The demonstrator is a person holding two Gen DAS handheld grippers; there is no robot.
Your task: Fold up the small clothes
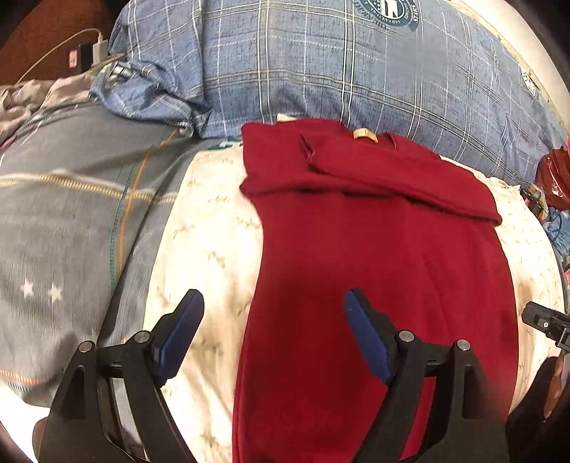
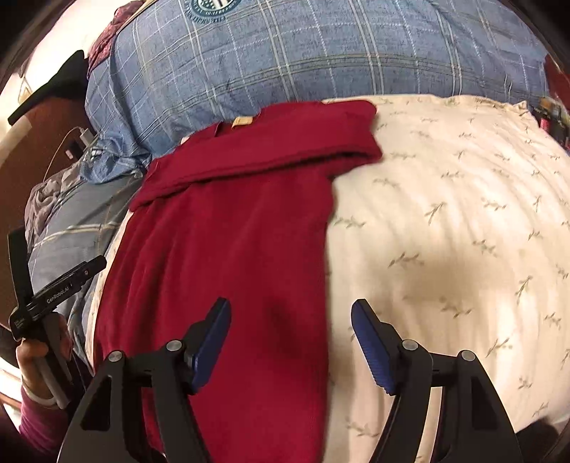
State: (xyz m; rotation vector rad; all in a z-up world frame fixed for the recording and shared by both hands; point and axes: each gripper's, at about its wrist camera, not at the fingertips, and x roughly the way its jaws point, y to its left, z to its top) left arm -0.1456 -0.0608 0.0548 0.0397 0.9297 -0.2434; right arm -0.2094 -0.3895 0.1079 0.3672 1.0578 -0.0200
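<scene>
The lower end of a red garment [image 1: 384, 285] runs out of the left wrist view between the gripper arms, its hem unseen, while motion blur smears the grey star-print bedding [image 1: 53, 249] beside it. The round emblem [image 2: 217, 7] on a blue plaid pillow [image 2: 285, 60] is cut by the top edge, its lettering unreadable.

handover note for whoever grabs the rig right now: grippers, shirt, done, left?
Left hand-held gripper: open, empty, above the shirt's left edge.
Right hand-held gripper: open, empty, above the shirt's right edge.
Red shirt: flat on the cream cover, collar at the far end by the blue plaid pillow.
Done: sides and sleeves folded in, leaving a long narrow strip.
Left: probably fold the strip end to end.
</scene>
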